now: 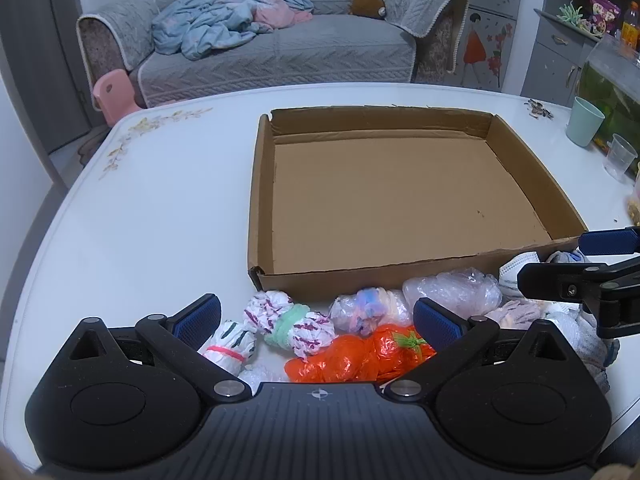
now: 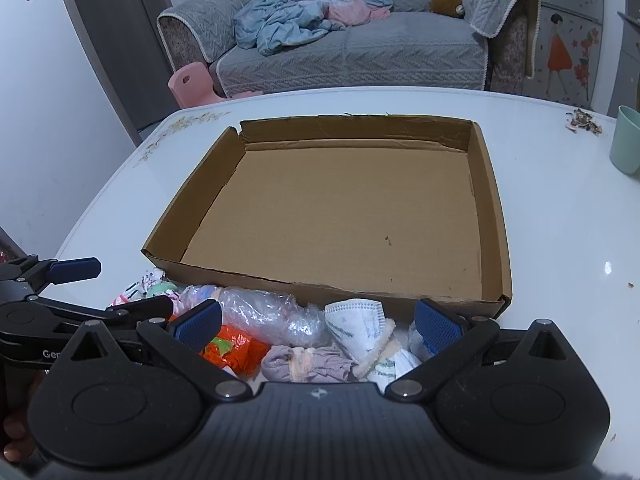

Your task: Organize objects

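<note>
A shallow cardboard box (image 1: 264, 184) (image 2: 494, 216) lies empty on the white table. In front of its near wall sits a row of small bundles: a white and purple knotted bag (image 1: 288, 316), an orange bag (image 1: 352, 356) (image 2: 236, 346), a clear crumpled bag (image 1: 452, 292) (image 2: 272, 312), a white face mask (image 2: 356, 328) and a rolled lilac sock (image 2: 308, 364). My left gripper (image 1: 318, 320) hovers open over the left bundles, pads touching nothing. Wide open too, my right gripper (image 2: 318, 322) hangs above the mask and sock; it also shows at the left wrist view's right edge.
A mint cup (image 1: 584, 120) (image 2: 626, 140) and a clear plastic cup (image 1: 618, 156) stand at the table's right side beside a fish tank (image 1: 608, 80). Seed husks (image 2: 584, 122) lie near the far right. A grey sofa (image 1: 280, 52) stands beyond the table.
</note>
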Tool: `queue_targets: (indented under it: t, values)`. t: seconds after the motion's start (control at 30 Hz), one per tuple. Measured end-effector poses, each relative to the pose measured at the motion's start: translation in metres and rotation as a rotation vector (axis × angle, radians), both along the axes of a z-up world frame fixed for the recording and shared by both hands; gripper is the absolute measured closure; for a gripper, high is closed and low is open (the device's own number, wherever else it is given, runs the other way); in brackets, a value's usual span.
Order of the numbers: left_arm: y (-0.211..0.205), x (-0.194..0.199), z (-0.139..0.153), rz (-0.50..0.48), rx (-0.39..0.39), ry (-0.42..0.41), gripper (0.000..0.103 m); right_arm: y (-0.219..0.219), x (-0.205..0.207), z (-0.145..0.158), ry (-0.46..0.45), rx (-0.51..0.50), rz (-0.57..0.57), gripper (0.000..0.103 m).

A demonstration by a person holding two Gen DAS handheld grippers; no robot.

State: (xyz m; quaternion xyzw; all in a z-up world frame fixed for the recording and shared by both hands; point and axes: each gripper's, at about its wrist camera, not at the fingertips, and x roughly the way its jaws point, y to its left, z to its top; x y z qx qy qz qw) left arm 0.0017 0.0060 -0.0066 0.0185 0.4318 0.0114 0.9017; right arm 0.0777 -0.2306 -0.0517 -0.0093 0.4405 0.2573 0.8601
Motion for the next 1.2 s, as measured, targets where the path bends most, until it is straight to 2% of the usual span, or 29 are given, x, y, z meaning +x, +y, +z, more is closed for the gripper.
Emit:
queue_targets:
  t: [1.2]
  values:
    - [0.0073, -0.009, -0.0061, -0.003, 0.008, 0.029, 0.0, -0.0079, -0.005, -0.0016, 0.023, -0.007, 0.0, 0.0]
